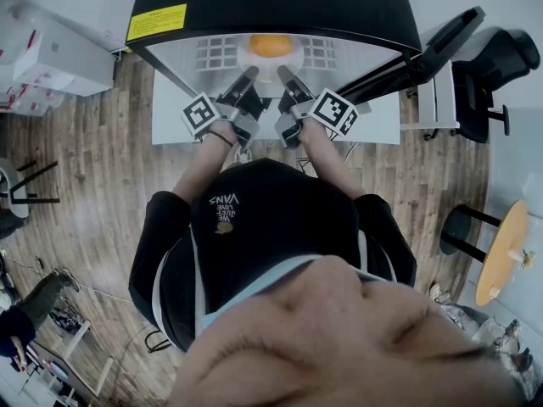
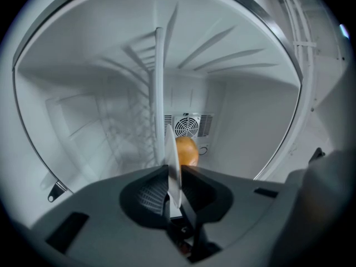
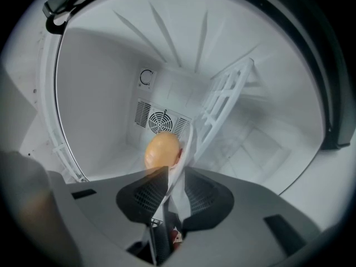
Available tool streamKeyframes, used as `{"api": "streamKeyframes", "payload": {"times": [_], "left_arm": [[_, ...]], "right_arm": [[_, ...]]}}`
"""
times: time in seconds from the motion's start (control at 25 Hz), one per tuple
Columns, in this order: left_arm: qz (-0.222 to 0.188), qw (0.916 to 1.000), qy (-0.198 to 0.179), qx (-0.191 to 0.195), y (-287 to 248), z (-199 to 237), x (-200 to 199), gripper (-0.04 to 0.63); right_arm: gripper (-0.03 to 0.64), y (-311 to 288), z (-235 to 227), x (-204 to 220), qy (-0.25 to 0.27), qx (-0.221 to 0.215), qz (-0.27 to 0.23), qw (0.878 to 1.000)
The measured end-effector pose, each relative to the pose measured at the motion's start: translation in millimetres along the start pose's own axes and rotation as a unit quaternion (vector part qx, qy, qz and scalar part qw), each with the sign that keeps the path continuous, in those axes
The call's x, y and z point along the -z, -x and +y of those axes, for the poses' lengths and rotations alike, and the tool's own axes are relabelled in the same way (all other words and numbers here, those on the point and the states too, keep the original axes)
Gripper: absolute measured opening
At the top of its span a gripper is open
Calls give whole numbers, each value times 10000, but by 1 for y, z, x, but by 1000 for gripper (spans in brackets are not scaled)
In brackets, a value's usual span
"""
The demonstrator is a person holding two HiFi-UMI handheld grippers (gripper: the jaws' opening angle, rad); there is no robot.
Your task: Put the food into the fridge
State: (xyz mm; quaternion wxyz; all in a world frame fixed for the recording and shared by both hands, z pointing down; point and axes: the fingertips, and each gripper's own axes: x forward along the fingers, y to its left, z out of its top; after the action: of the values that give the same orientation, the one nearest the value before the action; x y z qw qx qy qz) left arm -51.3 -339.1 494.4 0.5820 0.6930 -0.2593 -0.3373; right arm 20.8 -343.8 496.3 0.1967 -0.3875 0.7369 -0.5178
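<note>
Left gripper (image 2: 173, 174) clamps the plate (image 2: 160, 93) rim; right gripper (image 3: 176, 171) stands slack around the opposite rim. We judge the plate with its orange food (image 3: 161, 149) sits inside the fridge (image 3: 94, 93), so next we let go and withdraw.

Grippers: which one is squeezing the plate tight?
The left gripper: its jaws pinch the white plate by its rim from both sides. The right gripper has its jaws a little apart, with the rim loose between them.
</note>
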Motion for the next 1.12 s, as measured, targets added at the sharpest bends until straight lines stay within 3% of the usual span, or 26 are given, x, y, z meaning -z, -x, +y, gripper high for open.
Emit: {"api": "streamKeyframes", "payload": {"times": [0.44,0.8,1.12], "left_arm": [[68,9998,-138,105,1,-5,2,80],[-39,9996,-287,25,16,-1,-1,86],[-132,9962,-860,43,30,-10,1,86]], "right_arm": [[166,5,7,-3,368,-66,-32,9993],[170,18,1,0,795,68,-28,9968],[172,31,5,2,1465,181,-73,9890]]}}
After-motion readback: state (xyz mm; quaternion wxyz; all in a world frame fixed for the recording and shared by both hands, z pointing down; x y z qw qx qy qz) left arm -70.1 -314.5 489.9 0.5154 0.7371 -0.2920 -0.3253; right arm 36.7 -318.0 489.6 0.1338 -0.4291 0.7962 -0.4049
